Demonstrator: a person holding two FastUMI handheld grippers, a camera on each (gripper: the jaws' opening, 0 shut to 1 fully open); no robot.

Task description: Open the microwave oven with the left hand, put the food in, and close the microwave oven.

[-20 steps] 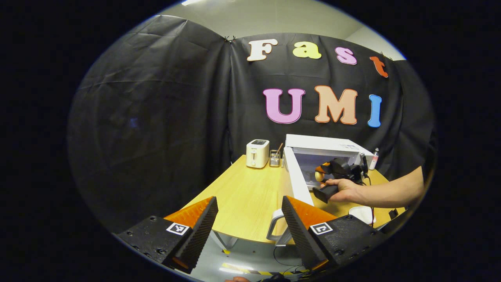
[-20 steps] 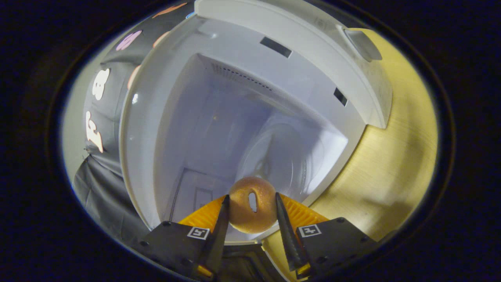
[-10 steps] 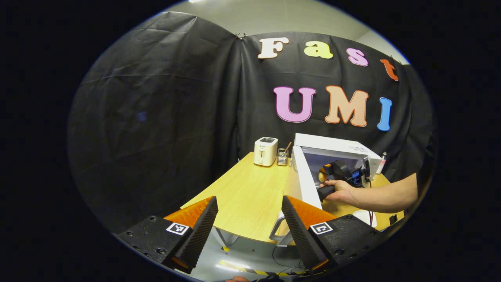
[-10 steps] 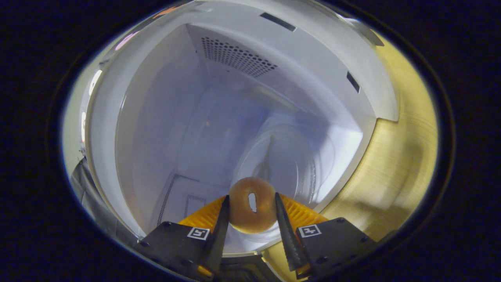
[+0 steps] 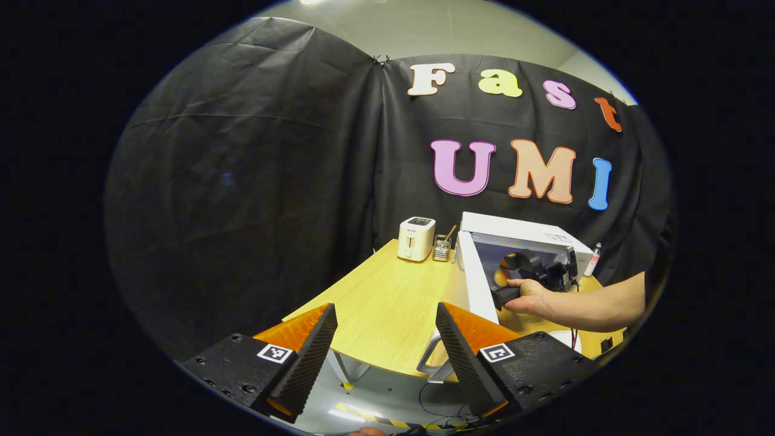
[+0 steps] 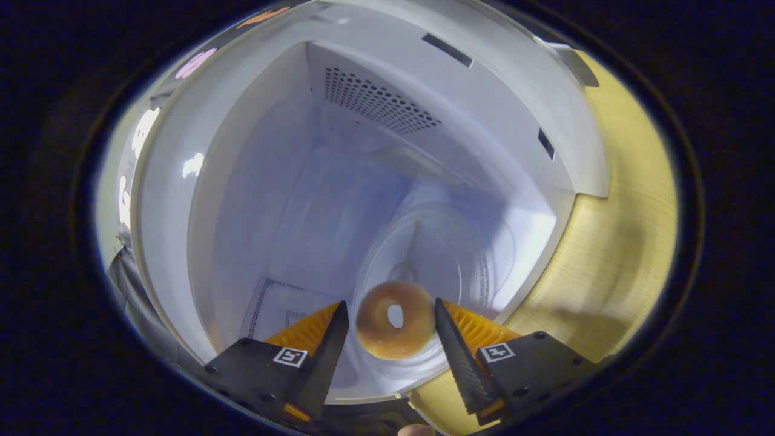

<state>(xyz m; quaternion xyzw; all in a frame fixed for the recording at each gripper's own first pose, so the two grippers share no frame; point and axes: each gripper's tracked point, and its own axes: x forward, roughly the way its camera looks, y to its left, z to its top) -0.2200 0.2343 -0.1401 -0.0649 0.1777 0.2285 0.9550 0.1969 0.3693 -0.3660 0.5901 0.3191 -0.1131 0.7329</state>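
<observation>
In the right gripper view a glazed brown donut lies over the near rim of the glass turntable inside the white microwave. My right gripper stands open around the donut, with a gap at its left finger; whether the right finger touches it I cannot tell. The left gripper view shows the microwave with its door swung open. A hand holds the right gripper in its mouth. My left gripper hangs open off the table's front edge, holding nothing.
On the wooden table a white toaster and a small utensil holder stand at the back, left of the microwave. A small bottle stands to its right. A white object lies under the forearm.
My right gripper's fingers have spread off the donut, which has tipped flatter toward the turntable. The left gripper has drifted slightly; its fingers stay apart.
</observation>
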